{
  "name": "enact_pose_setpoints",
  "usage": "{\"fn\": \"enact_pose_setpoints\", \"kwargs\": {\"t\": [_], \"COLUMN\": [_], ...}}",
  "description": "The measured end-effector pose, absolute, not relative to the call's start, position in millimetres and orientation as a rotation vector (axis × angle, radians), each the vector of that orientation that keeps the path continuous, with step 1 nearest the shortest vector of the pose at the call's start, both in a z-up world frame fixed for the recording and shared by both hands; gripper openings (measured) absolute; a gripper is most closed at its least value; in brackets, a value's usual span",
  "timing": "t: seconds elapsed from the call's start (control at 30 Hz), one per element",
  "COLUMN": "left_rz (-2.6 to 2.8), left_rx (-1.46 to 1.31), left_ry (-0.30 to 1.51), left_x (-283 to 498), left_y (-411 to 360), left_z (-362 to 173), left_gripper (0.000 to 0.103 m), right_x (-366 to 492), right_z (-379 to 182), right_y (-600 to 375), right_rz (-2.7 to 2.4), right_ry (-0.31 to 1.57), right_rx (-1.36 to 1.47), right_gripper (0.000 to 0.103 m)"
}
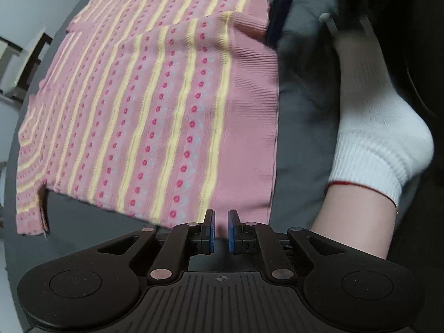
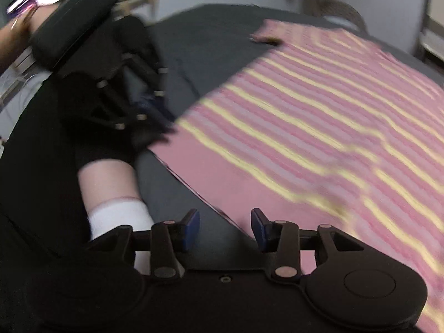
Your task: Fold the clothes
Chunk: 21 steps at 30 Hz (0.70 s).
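- The pink striped garment (image 1: 155,105) lies spread flat on the grey desk (image 1: 302,127). It has yellow stripes and rows of small red dots, and one plain pink ribbed band along an edge.
- My left gripper (image 1: 220,231) is at the near hem of the garment. Its jaws are almost together, with a narrow gap between the blue pads (image 1: 211,233), and pink cloth shows in this gap. I cannot tell if they really pinch it.
- My right gripper (image 2: 225,230) is at the plain pink edge of the garment (image 2: 319,127). Its jaws stand clearly apart and hold nothing; the garment edge passes between them, over the grey desk (image 2: 211,47).
- Beside the garment, my forearm with a white sleeve cuff (image 1: 380,149) is over the desk.
- The right view is blurred, so the small details of the pattern are not clear there.
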<state>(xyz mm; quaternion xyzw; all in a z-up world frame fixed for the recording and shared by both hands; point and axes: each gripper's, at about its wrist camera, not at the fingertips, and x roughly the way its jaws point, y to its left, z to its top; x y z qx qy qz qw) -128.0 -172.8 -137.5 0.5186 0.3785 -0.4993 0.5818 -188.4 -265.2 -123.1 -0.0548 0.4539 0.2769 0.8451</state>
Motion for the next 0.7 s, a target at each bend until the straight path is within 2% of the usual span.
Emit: {"fn": "enact_pose_setpoints", "kwargs": {"t": [0.2, 0.37, 0.47, 0.57, 0.7], "left_rz": [-1.002, -0.889, -0.897, -0.920, -0.931], "left_rx": [0.800, 0.510, 0.410, 0.342, 0.299], "left_ry": [0.959, 1.000, 1.011, 1.020, 1.027], "left_x": [-78, -59, -57, -56, -58], "left_y": [-144, -111, -102, -99, -105], "left_z": [-116, -113, -117, -122, -128], "left_gripper": [0.008, 0.008, 0.008, 0.008, 0.008], "right_x": [-180, -186, -188, -187, -193], "right_z": [-149, -160, -165, -168, -171], "right_y": [-201, -189, -187, -183, -175], "right_rz": [0.694, 0.697, 0.687, 0.655, 0.675], "right_ry": [0.900, 0.865, 0.838, 0.828, 0.805], "right_rx": [-0.309, -0.446, -0.472, -0.507, -0.619], "right_gripper": [0.044, 0.044, 0.042, 0.032, 0.032]}}
